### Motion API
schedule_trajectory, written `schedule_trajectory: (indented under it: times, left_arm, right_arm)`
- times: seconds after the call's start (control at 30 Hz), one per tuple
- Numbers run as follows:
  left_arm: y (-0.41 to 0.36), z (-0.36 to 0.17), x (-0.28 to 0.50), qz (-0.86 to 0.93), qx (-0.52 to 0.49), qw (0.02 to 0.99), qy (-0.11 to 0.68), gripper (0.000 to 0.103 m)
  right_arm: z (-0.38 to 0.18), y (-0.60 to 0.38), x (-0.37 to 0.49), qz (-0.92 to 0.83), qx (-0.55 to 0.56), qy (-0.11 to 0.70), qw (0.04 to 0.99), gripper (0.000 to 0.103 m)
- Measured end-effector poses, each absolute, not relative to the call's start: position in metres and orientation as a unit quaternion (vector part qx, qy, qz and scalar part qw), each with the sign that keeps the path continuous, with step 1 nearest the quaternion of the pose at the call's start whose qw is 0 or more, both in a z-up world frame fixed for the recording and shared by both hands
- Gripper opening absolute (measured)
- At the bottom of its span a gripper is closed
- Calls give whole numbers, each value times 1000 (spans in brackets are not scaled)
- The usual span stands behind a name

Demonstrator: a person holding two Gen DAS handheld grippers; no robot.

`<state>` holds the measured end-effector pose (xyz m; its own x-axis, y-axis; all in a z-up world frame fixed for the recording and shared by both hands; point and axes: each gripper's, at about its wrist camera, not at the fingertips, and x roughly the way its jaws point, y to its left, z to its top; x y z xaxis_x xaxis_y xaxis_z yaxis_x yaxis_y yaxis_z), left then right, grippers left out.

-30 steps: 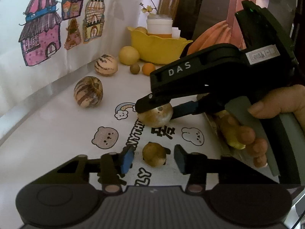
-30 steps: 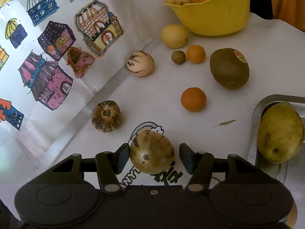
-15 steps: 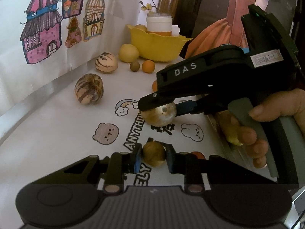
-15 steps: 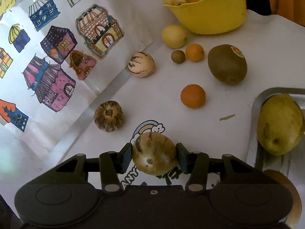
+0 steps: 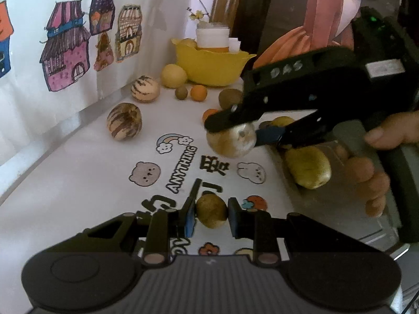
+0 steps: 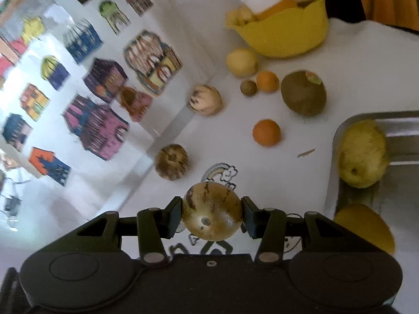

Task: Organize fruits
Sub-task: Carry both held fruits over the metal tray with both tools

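Now your left hand-held gripper (image 5: 211, 216) pinches a small brown fruit (image 5: 211, 210), your right hand-held gripper (image 6: 211, 216) a striped melon (image 6: 211, 210), both beside the tray (image 6: 337, 141) for sorting.

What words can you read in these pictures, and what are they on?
"ANYTHING": printed on the white table cover, beside the rainbow drawing.
"DAS": on the right gripper, blurred but readable.
Big dark characters on the table cover: too blurred to read.
White label on the right gripper: too small to read.
Sticker on the kiwi: unreadable.

"ANYTHING" on the white printed table cover (image 5: 78, 183); "DAS" on the right tongs (image 5: 231, 130).
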<state>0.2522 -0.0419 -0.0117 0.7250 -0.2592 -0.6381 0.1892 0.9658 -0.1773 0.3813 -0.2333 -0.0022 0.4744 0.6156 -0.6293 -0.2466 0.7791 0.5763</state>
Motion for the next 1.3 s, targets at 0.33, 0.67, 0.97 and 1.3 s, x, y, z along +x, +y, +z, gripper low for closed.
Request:
schedule_trajectory:
  times: [0.33,0.67,0.97,1.3]
  left_arm:
    - [-79,7,233,-159,-55,929,329,29]
    - [-133,10,229,-200,-52,922,327,29]
    - [-161,-3,234,-213,-47,916,337,29]
    - [-166,-15,242,-201,-46,915,348,29]
  right_arm:
    - [29,-310,348,222,223,398,862,50]
    - [17,-379,333,169,240,391,873,50]
    - [-11,-395,341,150,222,394,880,50]
    - [-32,-392,346,147,192,398,885,50]
